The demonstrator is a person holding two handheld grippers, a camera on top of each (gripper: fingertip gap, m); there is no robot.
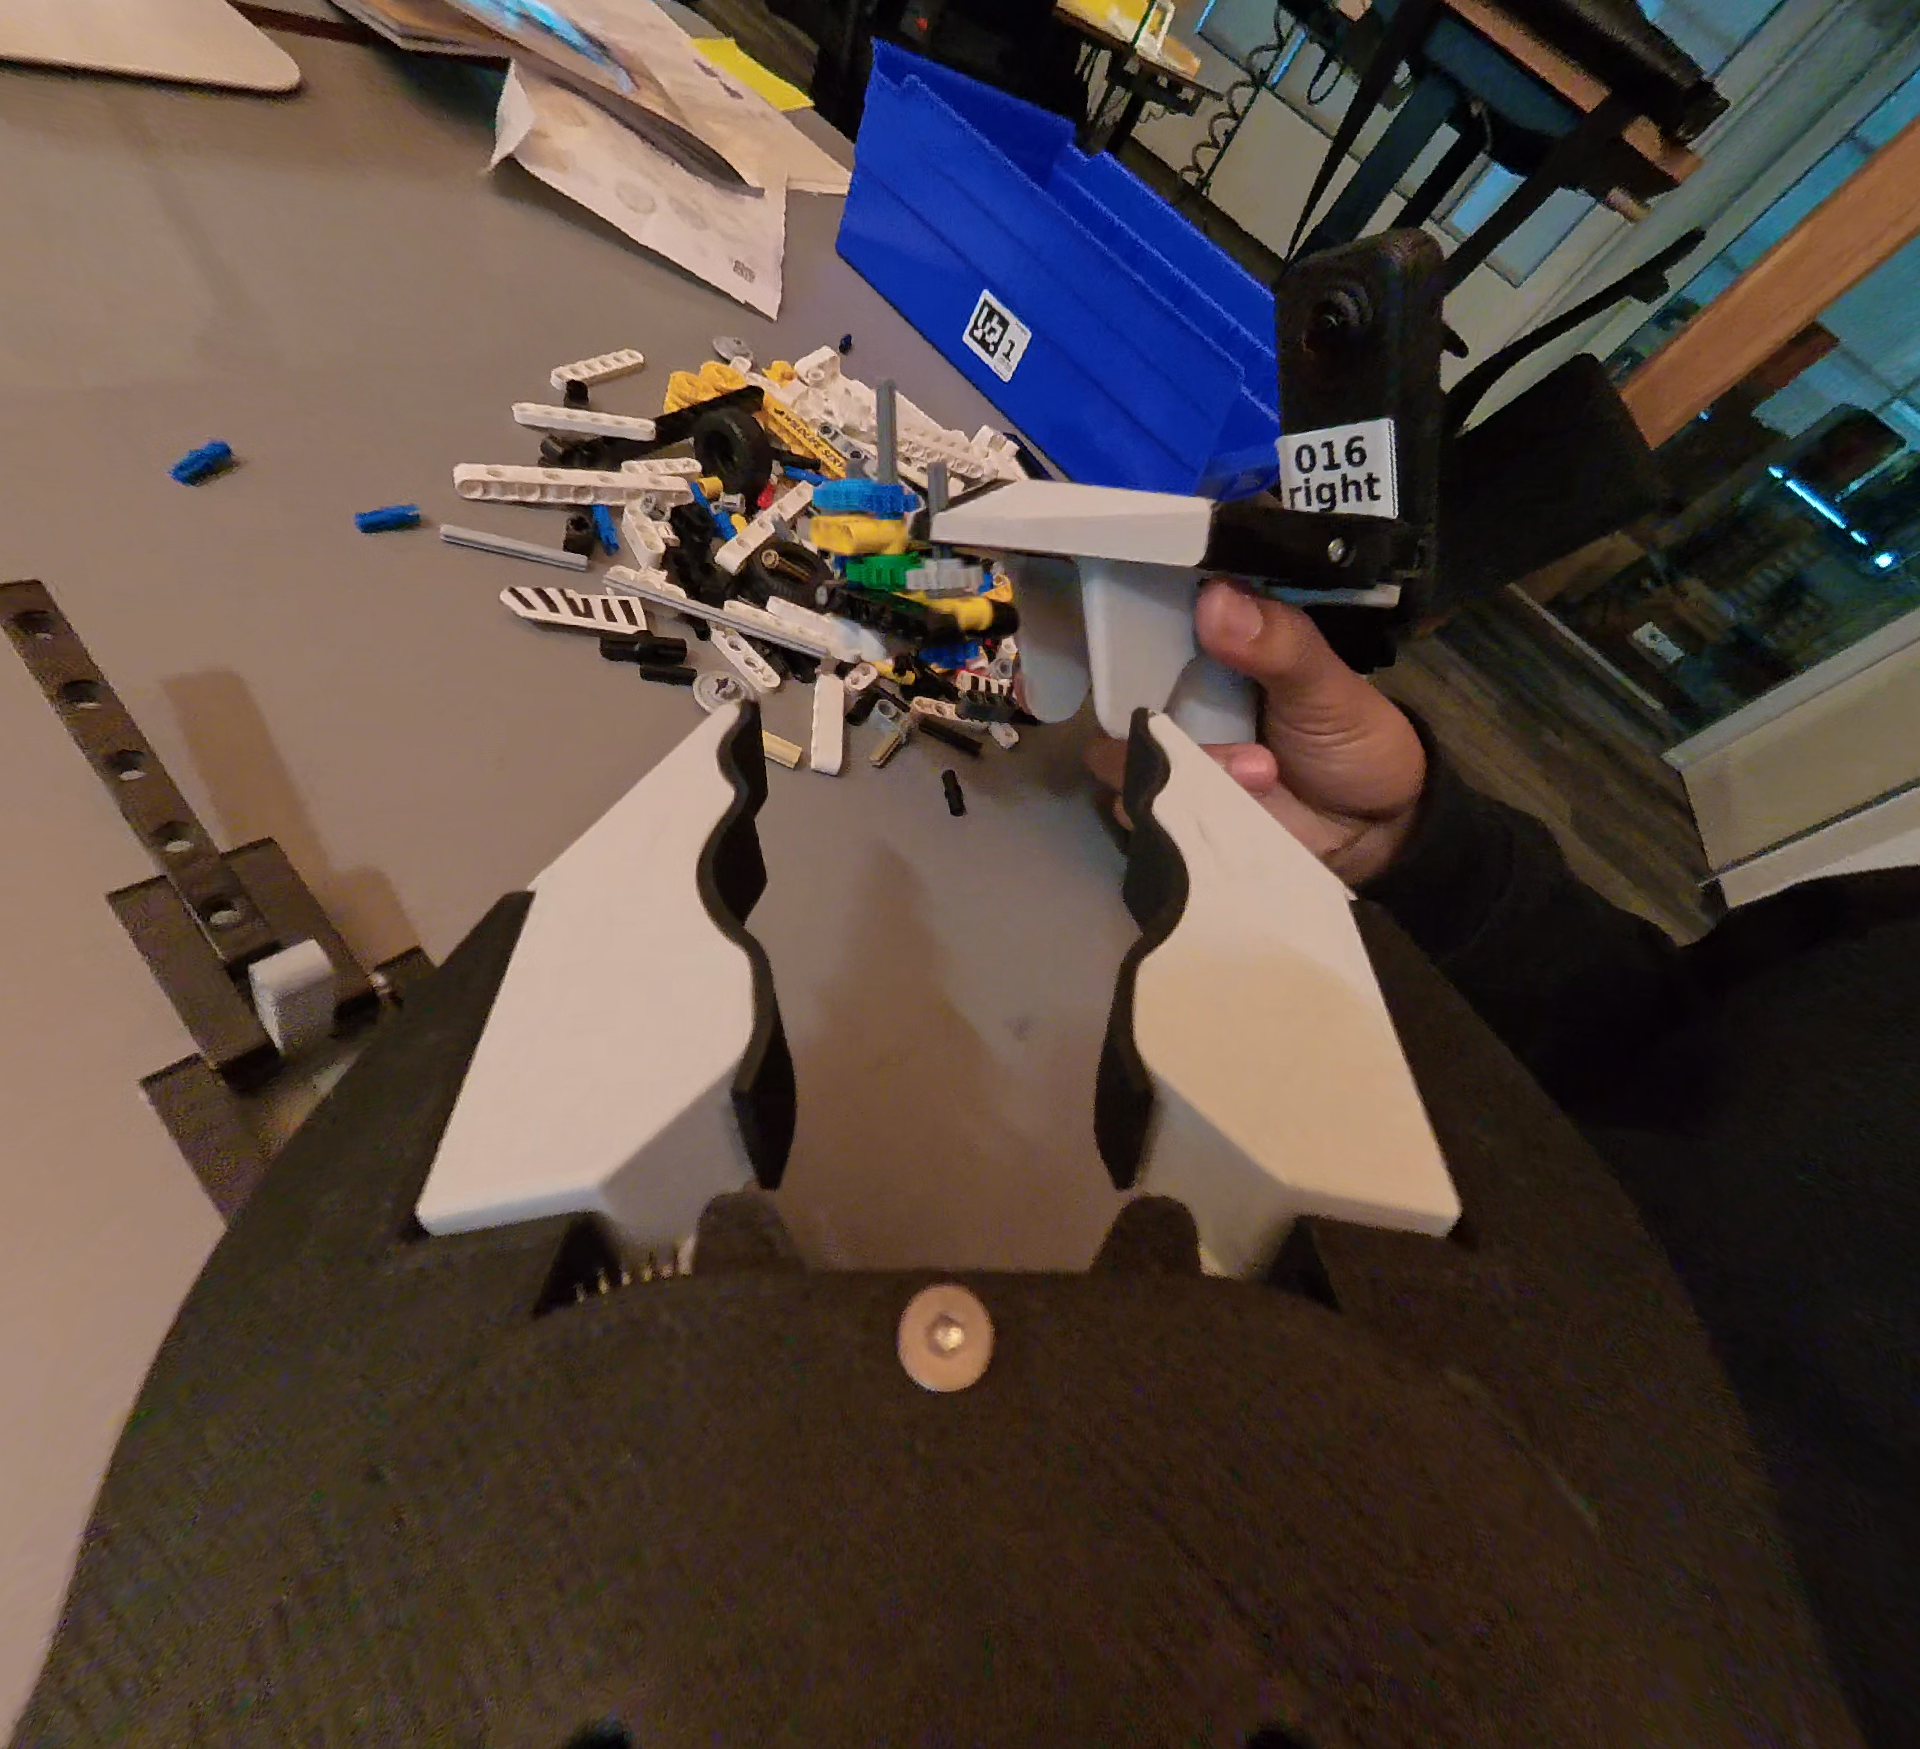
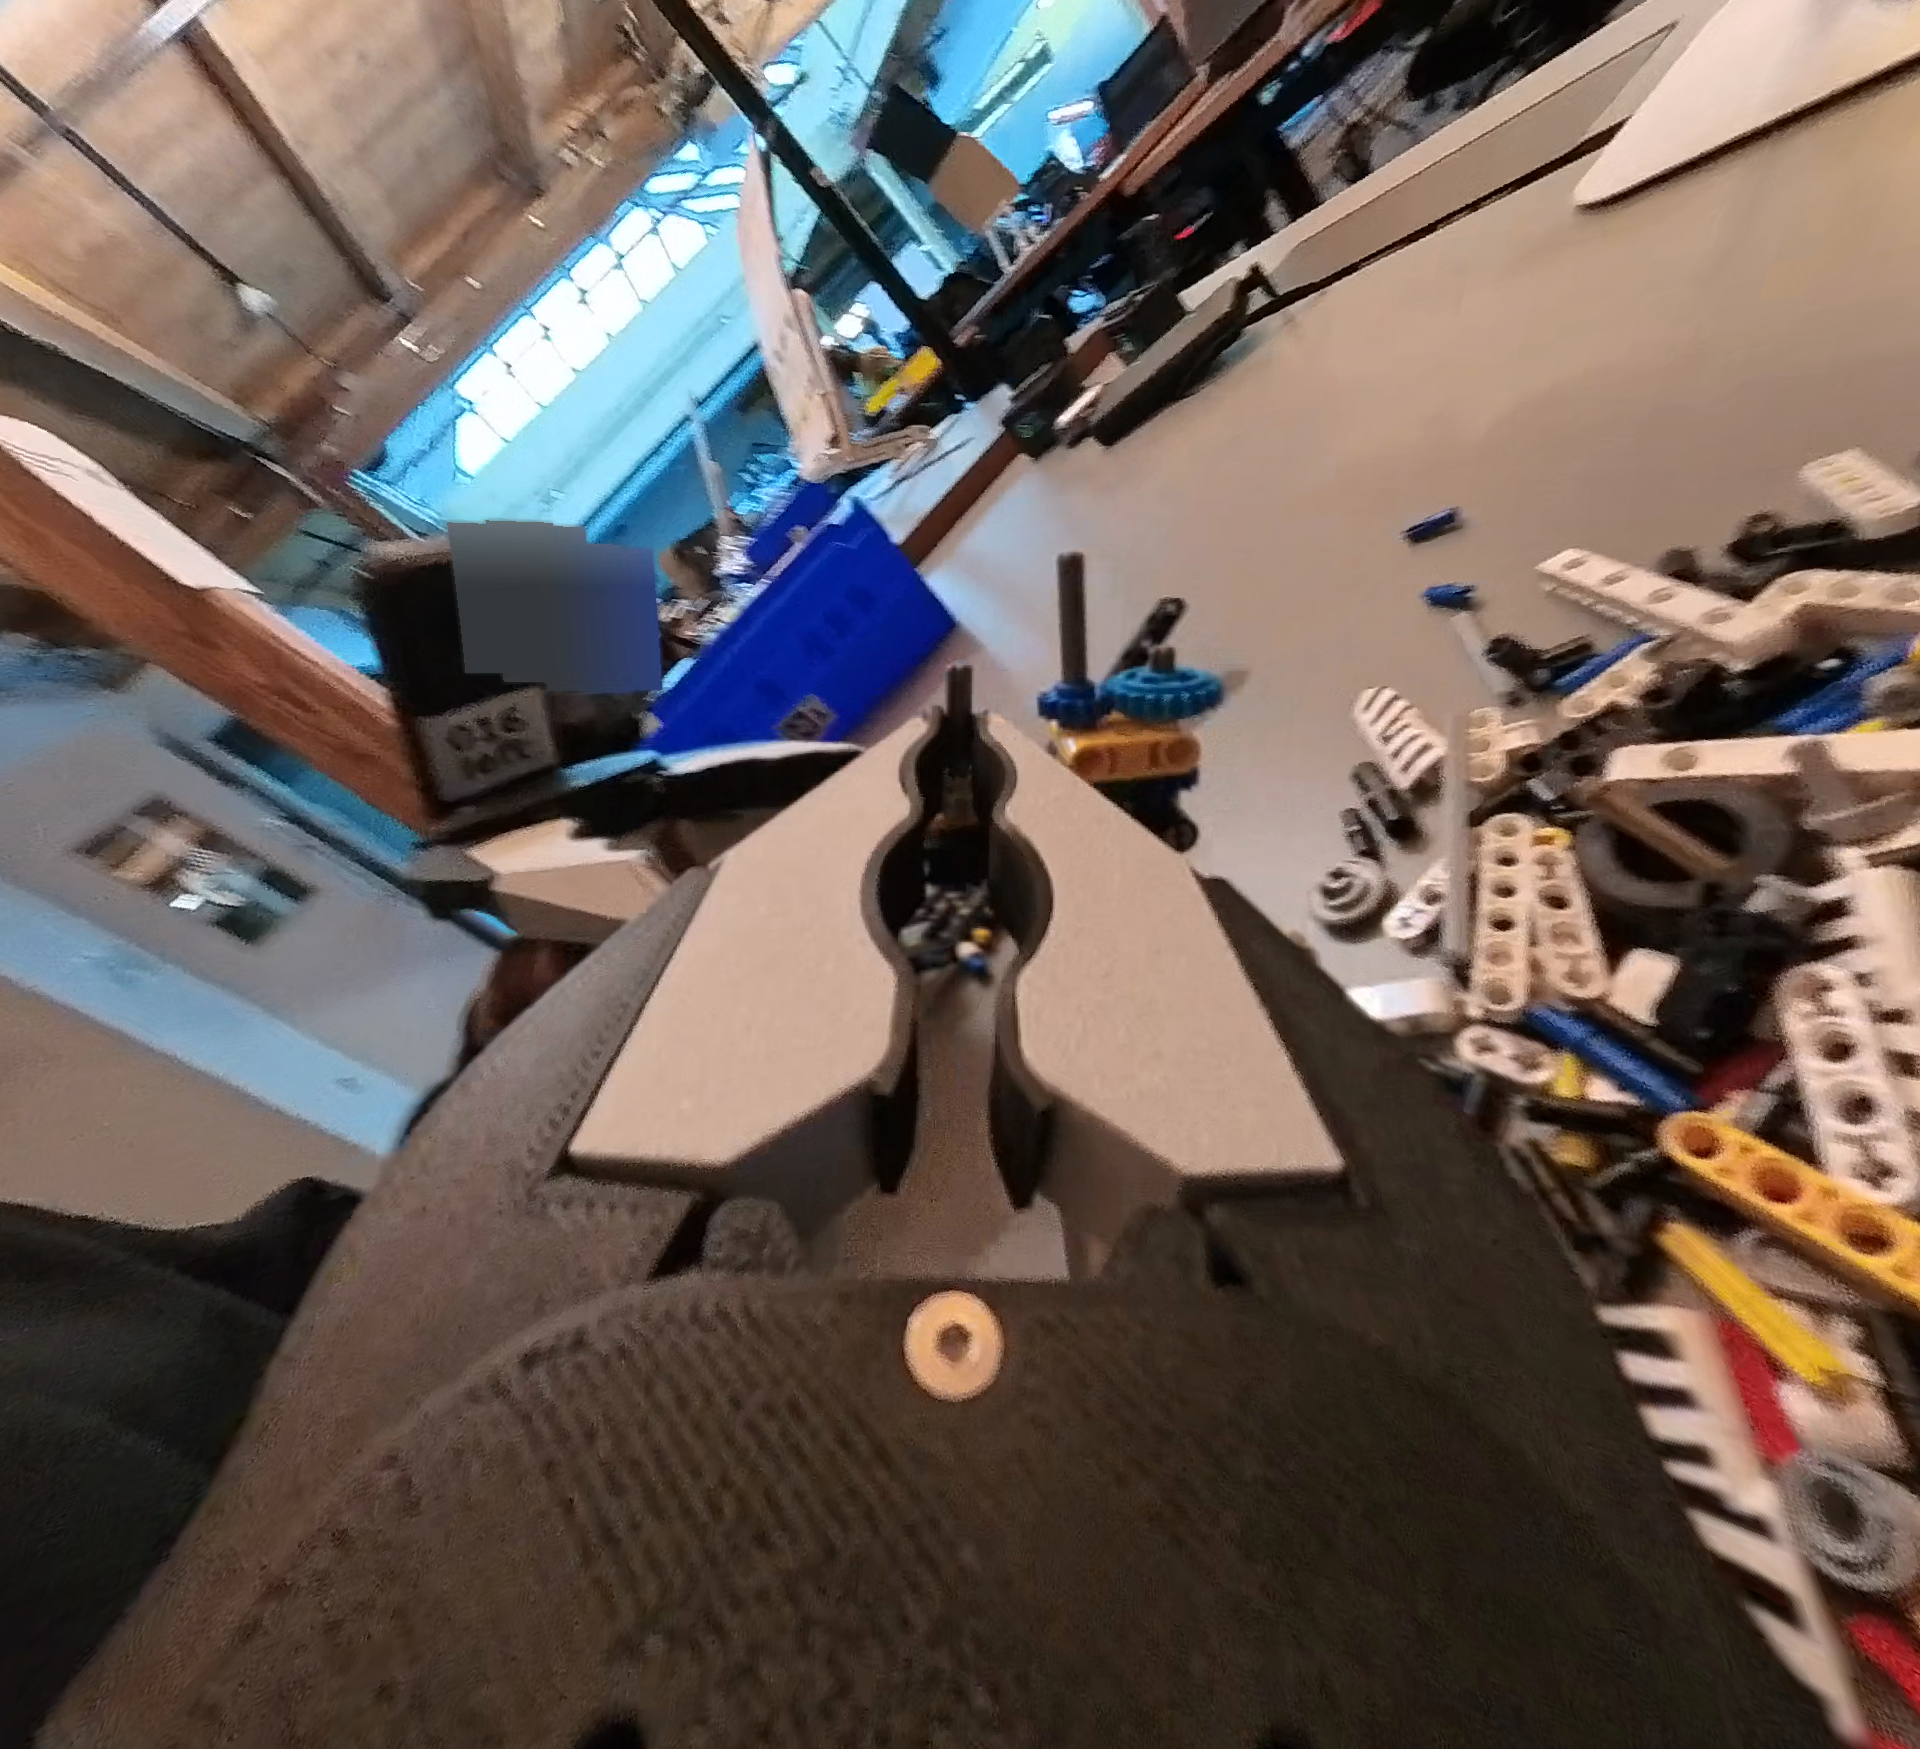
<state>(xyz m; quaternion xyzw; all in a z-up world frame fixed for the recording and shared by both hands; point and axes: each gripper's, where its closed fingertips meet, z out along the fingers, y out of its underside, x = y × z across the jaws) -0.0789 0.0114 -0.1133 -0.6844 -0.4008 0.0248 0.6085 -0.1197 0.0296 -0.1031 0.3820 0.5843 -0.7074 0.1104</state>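
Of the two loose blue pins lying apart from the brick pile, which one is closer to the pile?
The right-hand blue pin, lying just left of the grey axle at the pile's edge. The other blue pin lies farther left, alone on the bare table.

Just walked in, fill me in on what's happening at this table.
A person holds a gripper in each hand over a grey table strewn with a pile of building-toy parts. The right gripper is shut on a thin dark axle of a small geared assembly with blue, yellow and green parts. The left gripper is open, holding nothing, just short of the pile. A blue bin stands behind.
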